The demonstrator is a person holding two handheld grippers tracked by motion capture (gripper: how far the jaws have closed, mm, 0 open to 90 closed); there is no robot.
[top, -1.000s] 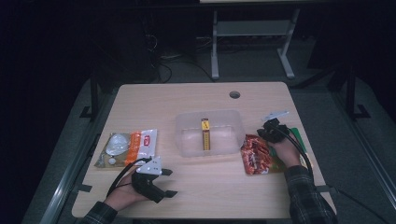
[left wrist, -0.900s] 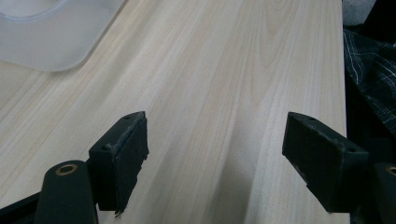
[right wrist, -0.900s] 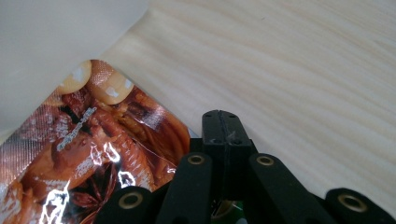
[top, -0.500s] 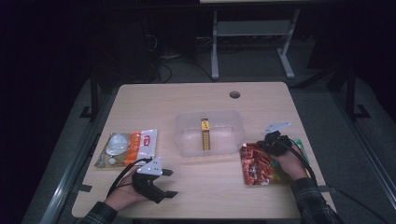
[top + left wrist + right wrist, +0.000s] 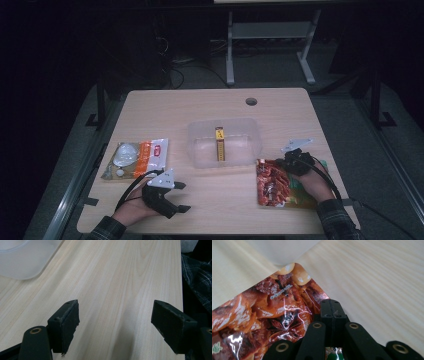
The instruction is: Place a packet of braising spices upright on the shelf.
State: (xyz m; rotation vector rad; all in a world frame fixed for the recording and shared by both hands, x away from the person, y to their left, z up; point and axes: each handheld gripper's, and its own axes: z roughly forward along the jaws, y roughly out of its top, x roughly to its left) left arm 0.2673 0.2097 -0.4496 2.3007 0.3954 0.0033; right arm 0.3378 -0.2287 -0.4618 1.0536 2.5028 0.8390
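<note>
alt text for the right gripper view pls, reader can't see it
Two black fingers of the right gripper, pressed together, pinch the edge of a glossy red food packet printed with a saucy meat dish. The packet lies on a pale wooden table, with a clear container's corner beyond it.

print on red food pouch (image 5: 262, 315), unreadable

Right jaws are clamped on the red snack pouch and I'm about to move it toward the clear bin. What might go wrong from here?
1. The right gripper pinches only the edge of the red snack pouch, so the glossy film may slip out or sag.
2. The pouch lies close to the clear bin; a low, dragging move may catch its wall and push it.
3. A yellow stick pack already lies in the bin, so a dropped pouch may land on it.
</note>
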